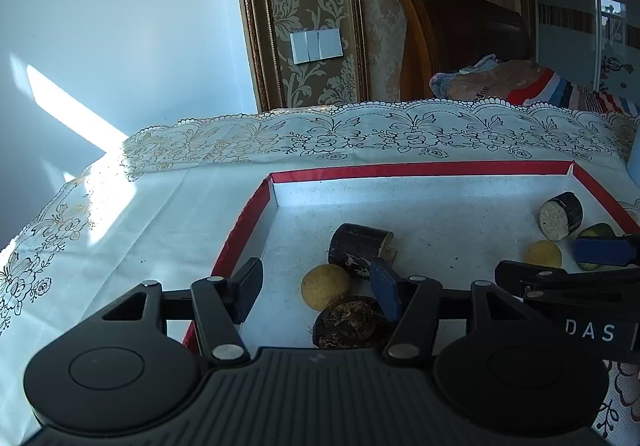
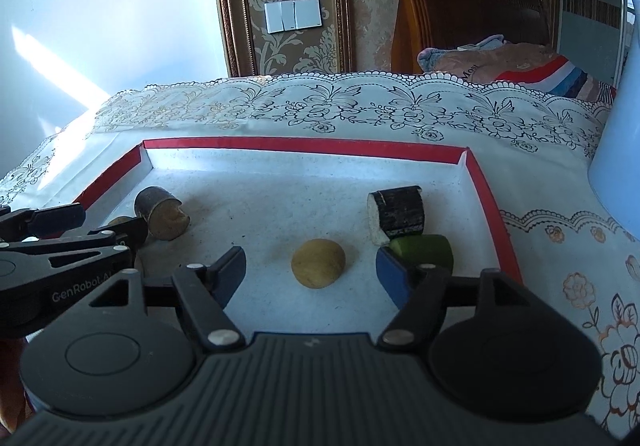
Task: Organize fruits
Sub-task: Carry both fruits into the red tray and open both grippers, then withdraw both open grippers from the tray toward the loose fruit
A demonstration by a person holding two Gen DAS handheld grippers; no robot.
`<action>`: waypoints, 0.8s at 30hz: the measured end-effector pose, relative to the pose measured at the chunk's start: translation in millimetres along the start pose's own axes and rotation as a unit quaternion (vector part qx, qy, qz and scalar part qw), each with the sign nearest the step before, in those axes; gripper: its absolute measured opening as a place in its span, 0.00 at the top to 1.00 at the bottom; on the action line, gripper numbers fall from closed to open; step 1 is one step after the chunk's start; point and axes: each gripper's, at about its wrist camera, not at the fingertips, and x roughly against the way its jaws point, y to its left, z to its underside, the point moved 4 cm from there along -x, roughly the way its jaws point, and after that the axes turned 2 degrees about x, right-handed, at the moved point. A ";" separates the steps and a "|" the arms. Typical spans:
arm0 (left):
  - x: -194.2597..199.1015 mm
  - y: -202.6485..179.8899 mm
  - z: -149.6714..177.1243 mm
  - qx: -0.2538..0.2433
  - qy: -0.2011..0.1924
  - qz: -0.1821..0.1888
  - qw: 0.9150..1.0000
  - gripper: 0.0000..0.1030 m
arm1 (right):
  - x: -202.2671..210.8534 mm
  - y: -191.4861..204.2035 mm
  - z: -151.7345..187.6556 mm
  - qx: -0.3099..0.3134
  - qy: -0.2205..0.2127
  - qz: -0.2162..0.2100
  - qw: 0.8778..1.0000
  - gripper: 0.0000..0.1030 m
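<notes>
Lace cloth is carrying the tray [image 2: 496, 205], both grippers [image 1: 316, 292] [image 2: 310, 272] hovering parted and empty at lower frame, round fruit [image 2: 318, 263] sitting loose mid-frame, likely rolling if nudged.

Both handheld tools, the left gripper [image 1: 318, 288] and the right gripper [image 2: 310, 270], share a black ribbed body, two round black discs, black linkage arms with silver rivets, and blue-padded fingers [image 2: 394, 280], with white "DAS" and "GenRobot.AI" lettering on their sides.
</notes>
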 end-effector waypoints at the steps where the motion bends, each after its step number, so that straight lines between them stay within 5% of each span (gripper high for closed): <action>1: 1.7 0.0 0.2 -0.001 -0.002 -0.001 1.000 0.43 | 2.1 0.8 -0.6 0.004 -0.005 0.005 1.000 0.21; 6: 4.8 1.0 2.6 -0.004 -0.006 -0.006 1.000 0.43 | 8.7 -0.4 -1.4 0.013 -0.020 0.026 0.999 0.06; 24: 46.2 22.2 13.1 0.031 -0.031 0.008 0.999 0.36 | 16.3 -3.0 1.9 0.008 -0.020 0.018 1.000 0.03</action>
